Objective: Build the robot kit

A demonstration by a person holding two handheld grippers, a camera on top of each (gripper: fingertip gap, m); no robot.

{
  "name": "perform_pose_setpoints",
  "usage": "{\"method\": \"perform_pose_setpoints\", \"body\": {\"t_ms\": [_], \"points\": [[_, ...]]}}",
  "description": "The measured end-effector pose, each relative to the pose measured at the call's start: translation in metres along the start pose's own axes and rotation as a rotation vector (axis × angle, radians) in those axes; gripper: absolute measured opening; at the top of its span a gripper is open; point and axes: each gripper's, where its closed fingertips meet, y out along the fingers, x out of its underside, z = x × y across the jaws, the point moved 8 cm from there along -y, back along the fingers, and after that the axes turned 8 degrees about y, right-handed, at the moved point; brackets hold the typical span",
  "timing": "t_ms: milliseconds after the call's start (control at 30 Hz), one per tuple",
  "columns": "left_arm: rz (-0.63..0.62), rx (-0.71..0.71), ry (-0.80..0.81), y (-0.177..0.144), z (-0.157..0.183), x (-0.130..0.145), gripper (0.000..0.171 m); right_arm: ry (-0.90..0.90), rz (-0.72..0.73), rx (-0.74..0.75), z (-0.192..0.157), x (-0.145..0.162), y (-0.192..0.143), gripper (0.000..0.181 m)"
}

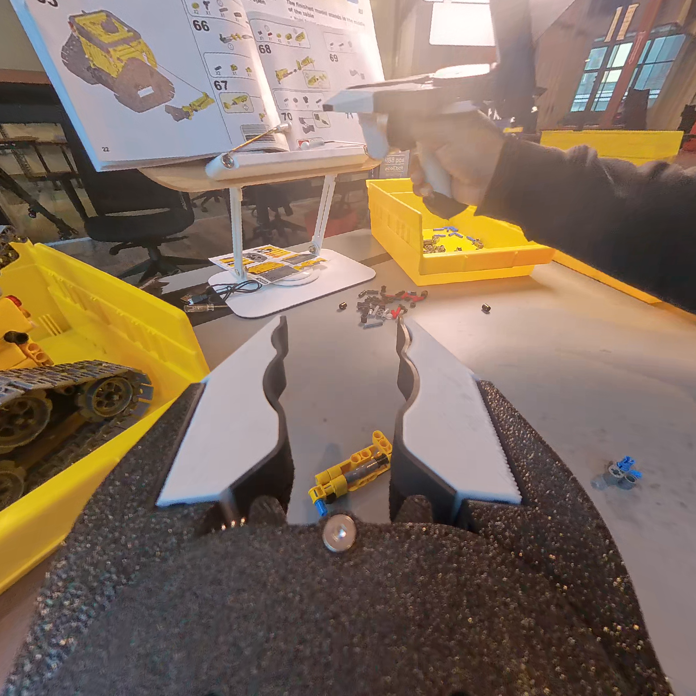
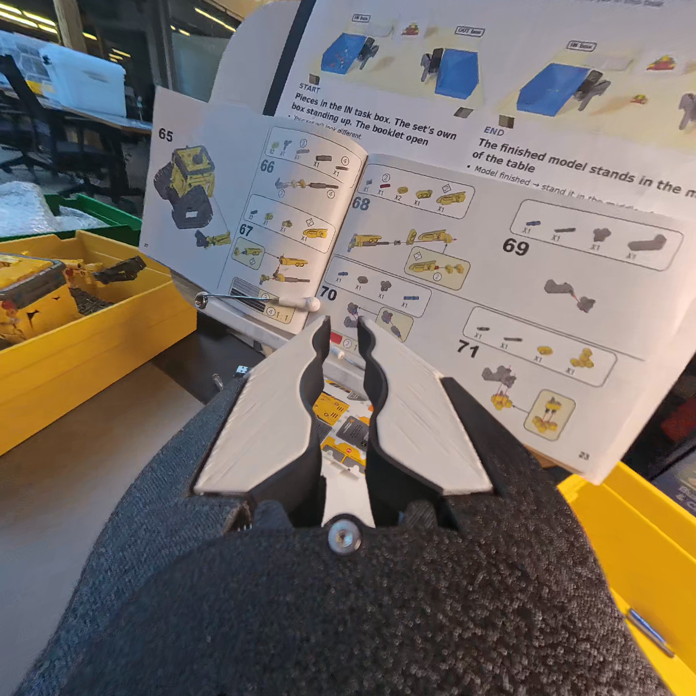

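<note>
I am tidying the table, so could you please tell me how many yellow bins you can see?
2, perhaps more out of frame: one yellow bin at left holding the tracked model, another yellow bin at right behind the loose parts.

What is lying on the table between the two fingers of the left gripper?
In the left wrist view, a small yellow brick assembly lies on the grey table between the open left gripper fingers, untouched.

The white metal book stand [image 1: 297, 278] rises at the back of the grey counter [image 1: 527, 376], carrying the open paper instruction booklet [image 1: 180, 75]. Left of the stand sits a yellow plastic bin [image 1: 113, 324] holding a tracked brick model [image 1: 67, 395]. Right of the stand is a second yellow plastic tray [image 1: 470, 260] with small parts inside. Before the stand lie scattered black pins [image 1: 380, 301], then a small yellow brick assembly [image 1: 350, 470].
</note>
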Motion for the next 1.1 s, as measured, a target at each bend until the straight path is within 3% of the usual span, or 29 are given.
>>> {"method": "perform_pose_setpoints", "body": {"t_ms": [233, 433, 1100], "points": [[0.002, 0.007, -0.019, 0.000, -0.001, 0.000, 0.057, -0.017, -0.138, 0.039, 0.001, 0.002, 0.034, 0.007], [0.004, 0.014, -0.023, 0.000, 0.000, 0.000, 0.057, -0.030, -0.222, 0.076, 0.000, 0.008, 0.033, 0.003], [-0.001, 0.013, -0.031, 0.001, 0.000, 0.002, 0.057, -0.010, -0.122, 0.057, 0.002, 0.011, 0.022, 0.012]]}}
